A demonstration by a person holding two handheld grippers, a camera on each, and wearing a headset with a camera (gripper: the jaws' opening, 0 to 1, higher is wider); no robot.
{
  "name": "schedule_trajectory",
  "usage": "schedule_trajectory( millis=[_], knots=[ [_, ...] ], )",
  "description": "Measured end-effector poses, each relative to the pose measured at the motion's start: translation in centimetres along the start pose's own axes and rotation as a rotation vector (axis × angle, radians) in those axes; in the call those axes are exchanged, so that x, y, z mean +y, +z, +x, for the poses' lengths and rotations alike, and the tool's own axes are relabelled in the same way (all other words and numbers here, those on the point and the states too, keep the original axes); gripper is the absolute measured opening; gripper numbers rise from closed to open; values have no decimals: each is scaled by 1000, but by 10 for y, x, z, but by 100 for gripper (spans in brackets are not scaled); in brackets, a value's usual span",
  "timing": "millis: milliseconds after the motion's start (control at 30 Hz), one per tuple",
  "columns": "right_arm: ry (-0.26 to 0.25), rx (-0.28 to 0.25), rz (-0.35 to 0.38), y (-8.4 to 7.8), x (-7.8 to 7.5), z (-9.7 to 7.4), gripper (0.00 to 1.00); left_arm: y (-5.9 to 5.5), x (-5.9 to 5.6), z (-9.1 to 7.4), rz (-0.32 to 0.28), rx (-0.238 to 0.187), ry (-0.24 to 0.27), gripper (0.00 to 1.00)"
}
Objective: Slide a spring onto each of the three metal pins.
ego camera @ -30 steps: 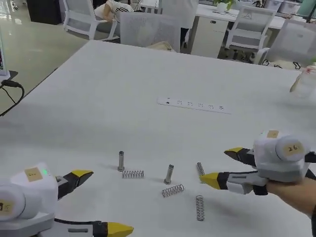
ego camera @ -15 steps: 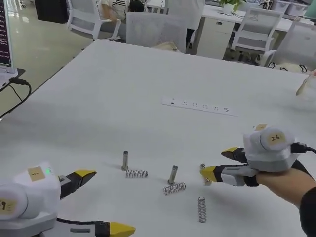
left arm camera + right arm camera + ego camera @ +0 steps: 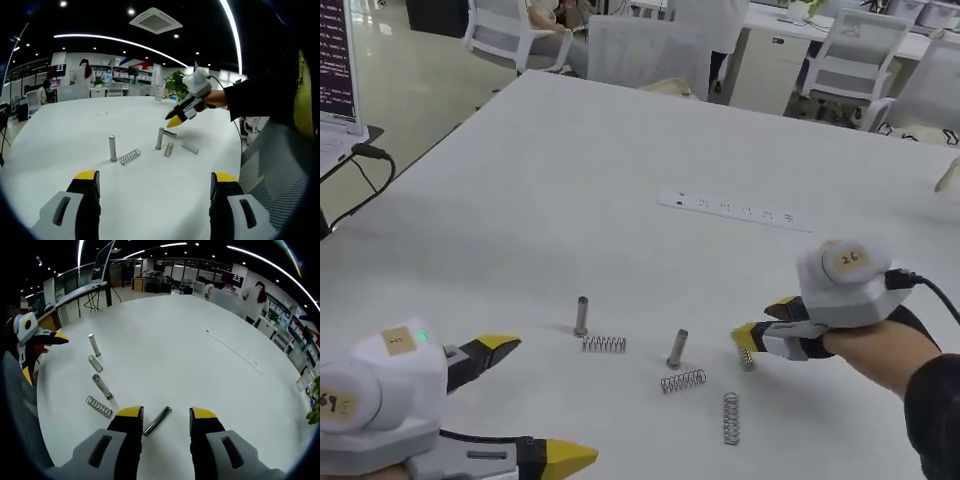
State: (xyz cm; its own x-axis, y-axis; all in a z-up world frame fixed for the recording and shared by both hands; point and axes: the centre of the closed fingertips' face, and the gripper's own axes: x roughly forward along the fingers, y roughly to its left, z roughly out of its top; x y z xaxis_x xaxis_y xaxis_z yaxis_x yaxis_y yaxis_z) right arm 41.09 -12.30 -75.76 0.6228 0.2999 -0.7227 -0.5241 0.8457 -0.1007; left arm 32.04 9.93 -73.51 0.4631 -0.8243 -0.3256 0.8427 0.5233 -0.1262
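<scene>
Jaws spread astride the short silver metal pin lying flat near the white desk's near edge, the right hand-held gripper should probably close squarely on mid-shaft, lest the pin roll or swivel.
</scene>
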Motion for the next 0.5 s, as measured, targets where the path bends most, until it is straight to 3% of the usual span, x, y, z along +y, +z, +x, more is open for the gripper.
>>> schedule_trajectory(
  millis=[200,500],
  knots=[
    [15,48,19,-7,4,9,28,0,0,0,-4,-2,1,88],
    [-3,100,46,-12,2,17,22,-1,-1,-1,-6,-1,-2,87]
  ],
)
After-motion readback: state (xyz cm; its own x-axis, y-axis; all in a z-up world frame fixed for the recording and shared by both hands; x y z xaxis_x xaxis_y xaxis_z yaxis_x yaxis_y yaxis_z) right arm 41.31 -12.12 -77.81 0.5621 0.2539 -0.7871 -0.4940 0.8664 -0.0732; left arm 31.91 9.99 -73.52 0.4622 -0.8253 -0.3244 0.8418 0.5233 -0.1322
